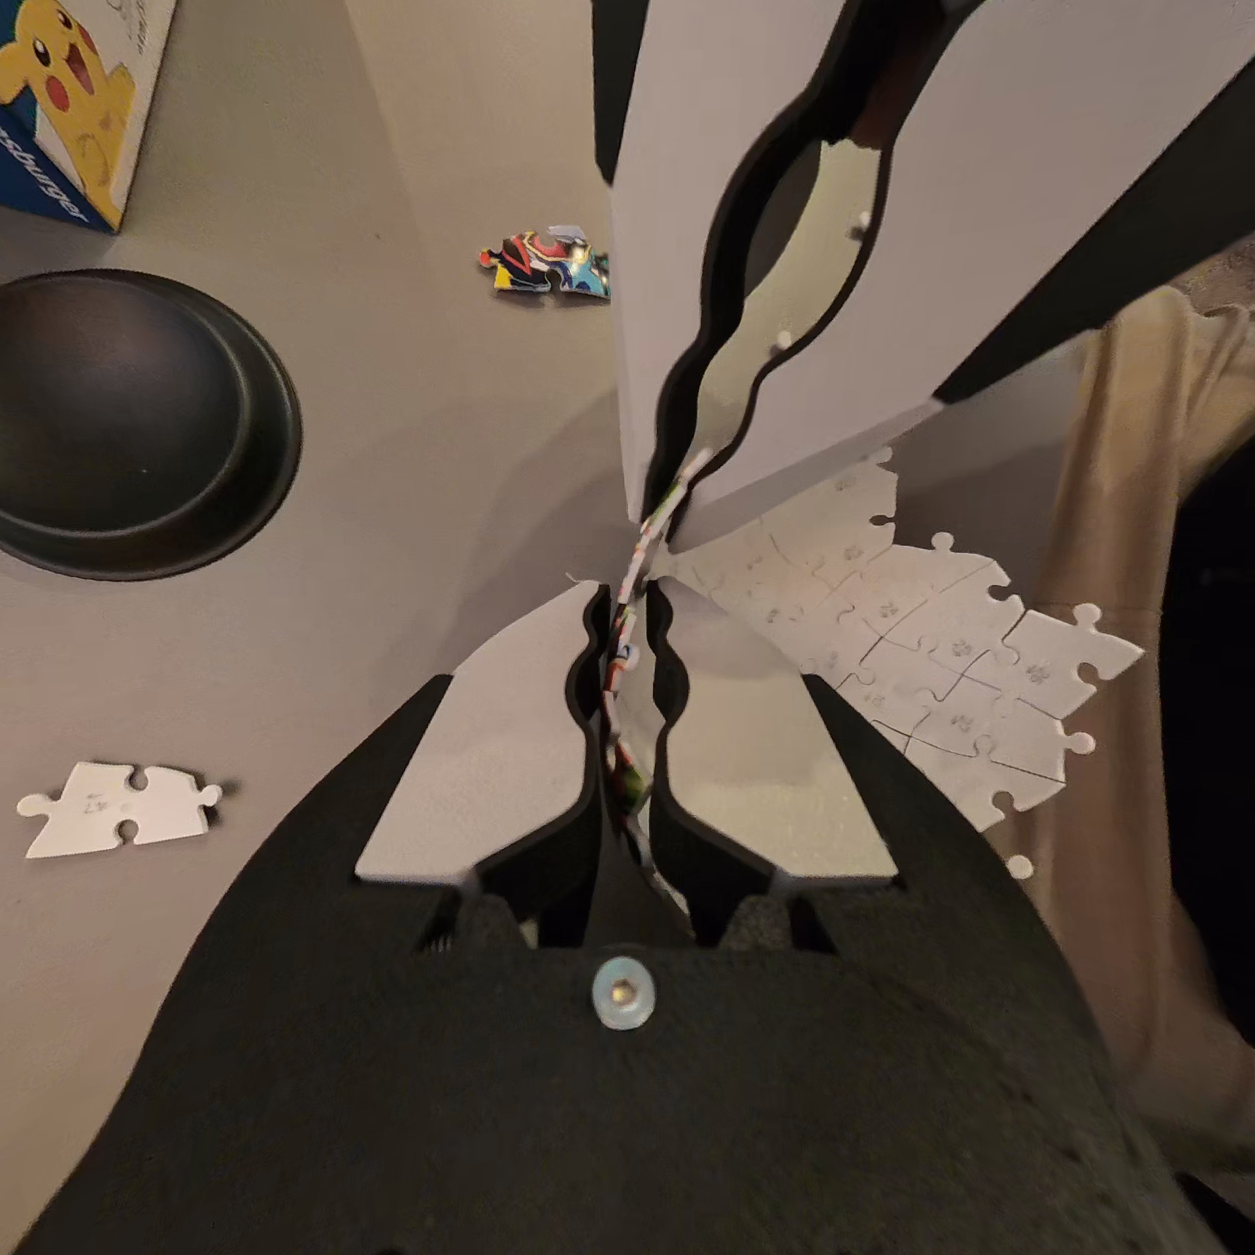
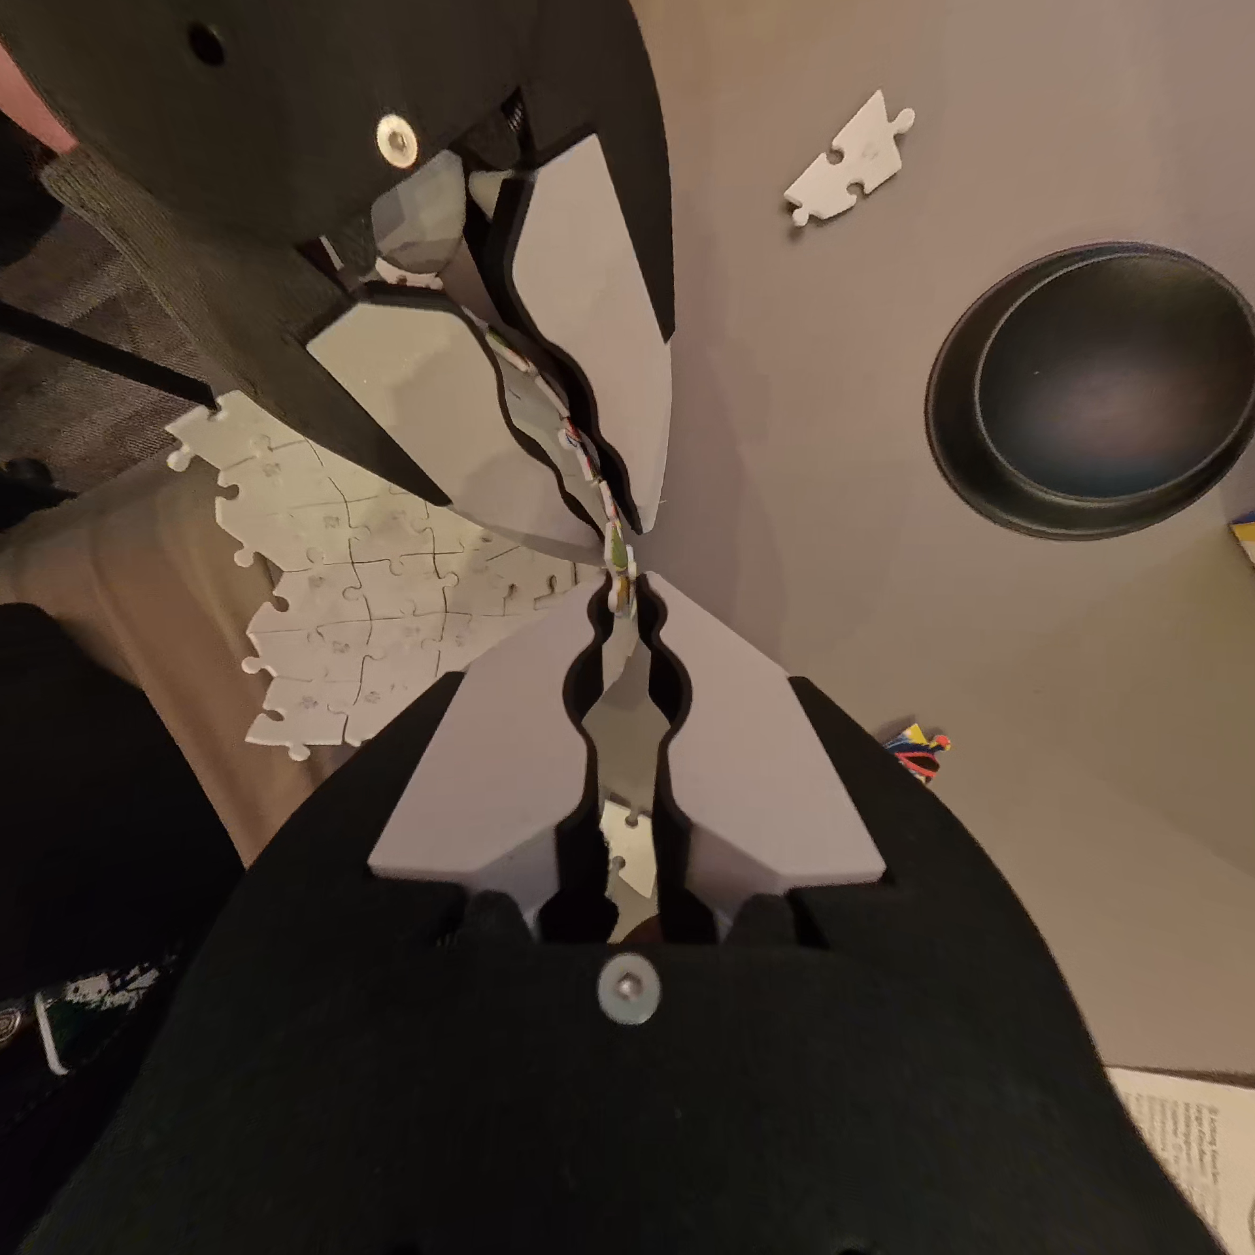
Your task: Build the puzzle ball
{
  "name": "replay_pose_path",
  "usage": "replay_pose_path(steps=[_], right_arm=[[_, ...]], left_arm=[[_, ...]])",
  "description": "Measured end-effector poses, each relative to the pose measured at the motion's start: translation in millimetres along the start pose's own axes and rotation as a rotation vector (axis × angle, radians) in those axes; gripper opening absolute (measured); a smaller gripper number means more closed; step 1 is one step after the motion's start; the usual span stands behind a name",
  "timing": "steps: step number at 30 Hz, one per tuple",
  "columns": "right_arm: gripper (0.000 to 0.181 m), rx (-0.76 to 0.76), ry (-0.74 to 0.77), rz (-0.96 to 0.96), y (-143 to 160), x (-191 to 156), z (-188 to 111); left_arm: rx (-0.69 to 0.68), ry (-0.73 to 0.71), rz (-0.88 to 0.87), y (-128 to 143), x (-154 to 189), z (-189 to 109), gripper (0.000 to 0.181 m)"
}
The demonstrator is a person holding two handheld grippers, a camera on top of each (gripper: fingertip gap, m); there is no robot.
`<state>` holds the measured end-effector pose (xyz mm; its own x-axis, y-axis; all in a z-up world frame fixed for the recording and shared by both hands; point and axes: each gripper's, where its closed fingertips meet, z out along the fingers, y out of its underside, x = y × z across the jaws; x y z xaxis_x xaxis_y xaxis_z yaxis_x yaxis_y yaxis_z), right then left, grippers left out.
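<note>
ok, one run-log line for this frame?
left gripper: shut on puzzle-ball section | right gripper: shut on same section | black stand: empty | loose white piece: on table

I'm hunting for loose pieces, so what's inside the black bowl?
The black bowl looks empty: the right wrist view shows only its dark, smooth inside. Loose pieces lie outside it on the table, such as the white pair. The far inner wall under its rim is hidden.
</note>
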<state>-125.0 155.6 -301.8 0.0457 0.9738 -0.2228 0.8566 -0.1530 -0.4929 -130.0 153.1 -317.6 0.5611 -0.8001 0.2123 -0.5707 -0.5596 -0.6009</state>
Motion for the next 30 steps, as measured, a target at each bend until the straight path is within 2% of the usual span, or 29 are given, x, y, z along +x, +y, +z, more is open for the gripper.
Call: replay_pose_path(steps=[8,19,30], right_arm=[[0.014,-0.012,-0.004,0.026,8,1,-9],[0.002,0.021,0.035,0.030,8,5,-7],[0.007,0.035,0.051,0.023,5,6,-8]], left_arm=[[0.033,-0.061,0.002,-9,-3,-6,0.010],[0.038,-0.110,0.012,-14,-3,-8,0.011],[0.046,-0.109,-0.011,-12,-7,-7,0.011]])
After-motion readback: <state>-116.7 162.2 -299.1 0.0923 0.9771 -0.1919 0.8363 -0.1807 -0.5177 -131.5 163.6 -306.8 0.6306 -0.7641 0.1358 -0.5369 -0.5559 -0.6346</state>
